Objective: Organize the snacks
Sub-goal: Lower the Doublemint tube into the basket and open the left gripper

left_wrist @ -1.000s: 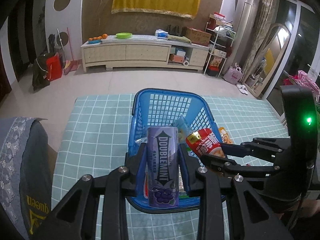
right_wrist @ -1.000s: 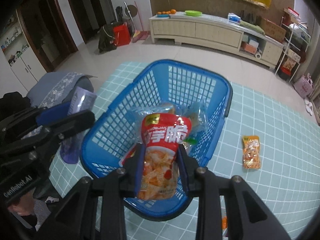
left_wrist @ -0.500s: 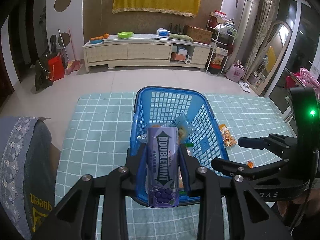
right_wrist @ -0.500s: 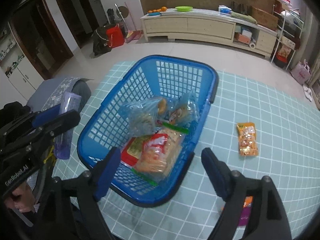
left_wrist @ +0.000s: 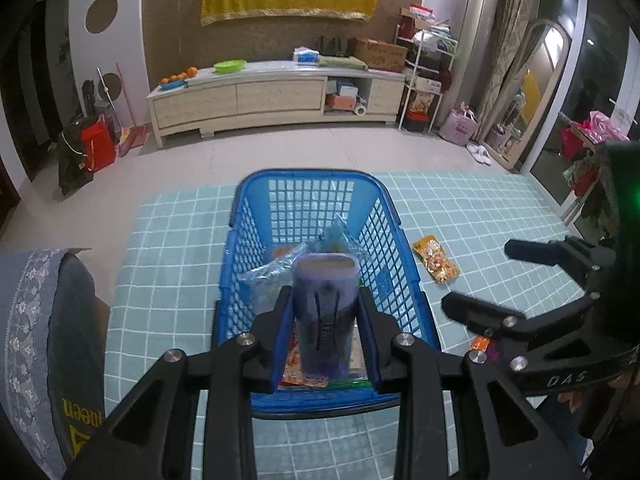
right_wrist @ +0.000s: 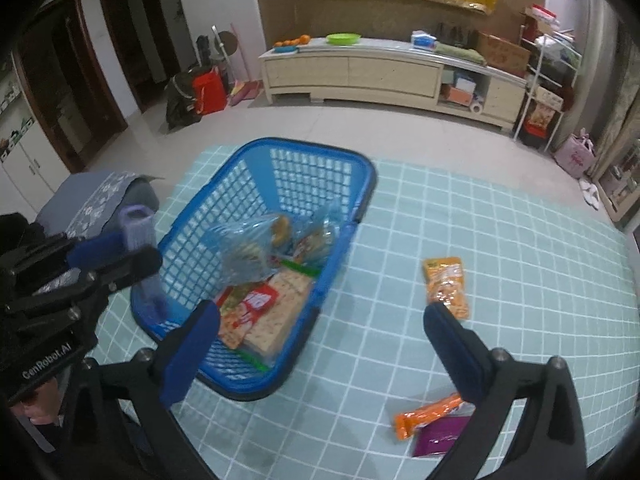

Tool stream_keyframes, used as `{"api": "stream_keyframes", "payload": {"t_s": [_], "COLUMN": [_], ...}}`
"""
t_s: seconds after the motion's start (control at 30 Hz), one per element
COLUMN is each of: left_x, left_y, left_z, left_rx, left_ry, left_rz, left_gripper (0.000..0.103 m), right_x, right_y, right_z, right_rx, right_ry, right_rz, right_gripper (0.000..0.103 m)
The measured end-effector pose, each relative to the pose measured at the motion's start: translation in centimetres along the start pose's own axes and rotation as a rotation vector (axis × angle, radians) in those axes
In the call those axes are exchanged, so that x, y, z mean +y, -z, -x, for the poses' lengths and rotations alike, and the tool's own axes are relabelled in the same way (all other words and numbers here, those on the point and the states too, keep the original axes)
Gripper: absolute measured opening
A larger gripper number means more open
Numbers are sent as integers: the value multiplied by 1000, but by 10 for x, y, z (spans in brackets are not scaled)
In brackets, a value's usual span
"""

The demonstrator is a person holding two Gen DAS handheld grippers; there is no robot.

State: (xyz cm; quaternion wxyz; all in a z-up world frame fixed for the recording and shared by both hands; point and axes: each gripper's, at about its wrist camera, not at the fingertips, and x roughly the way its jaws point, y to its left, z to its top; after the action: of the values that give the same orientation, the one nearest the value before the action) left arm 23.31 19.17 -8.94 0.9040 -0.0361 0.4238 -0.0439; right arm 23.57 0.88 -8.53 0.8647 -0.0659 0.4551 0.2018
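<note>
1. The purple gum bottle [left_wrist: 325, 312] is clamped upright between the jaws of the left gripper [left_wrist: 325, 322], low in the middle of the left view, so it can be dropped in.
2. The blue basket [right_wrist: 362, 184] is kept mid-frame on the checked worktop [right_wrist: 500, 240]; snack bags are gathered inside.
3. The right gripper [right_wrist: 320, 344] is seen with its jaws opening and nothing between them.
4. An orange packet [right_wrist: 446, 286] is left at the right.

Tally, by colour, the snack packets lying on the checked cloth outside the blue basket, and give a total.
Orange: 2, the orange packet and the orange wrapper
Purple: 1, the purple packet
Total: 3
</note>
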Motion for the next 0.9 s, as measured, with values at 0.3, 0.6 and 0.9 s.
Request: {"api": "stream_keyframes", "payload": {"t_s": [0.3, 0.6, 0.9], "left_x": [-1, 14, 20], "left_y": [4, 13, 11], "left_z": [-35, -55, -32], "left_rx": [59, 114, 60], "left_ry": [-23, -59, -60], "left_rz": [-19, -8, 12], "left_gripper": [29, 29, 59], "right_x": [-20, -15, -5], "right_y": [2, 6, 5], "right_z": [-16, -34, -33], "right_rx": [13, 43, 41], "right_ry": [17, 0, -8], "right_rz": [-28, -19, -15], "right_gripper": [103, 103, 103]}}
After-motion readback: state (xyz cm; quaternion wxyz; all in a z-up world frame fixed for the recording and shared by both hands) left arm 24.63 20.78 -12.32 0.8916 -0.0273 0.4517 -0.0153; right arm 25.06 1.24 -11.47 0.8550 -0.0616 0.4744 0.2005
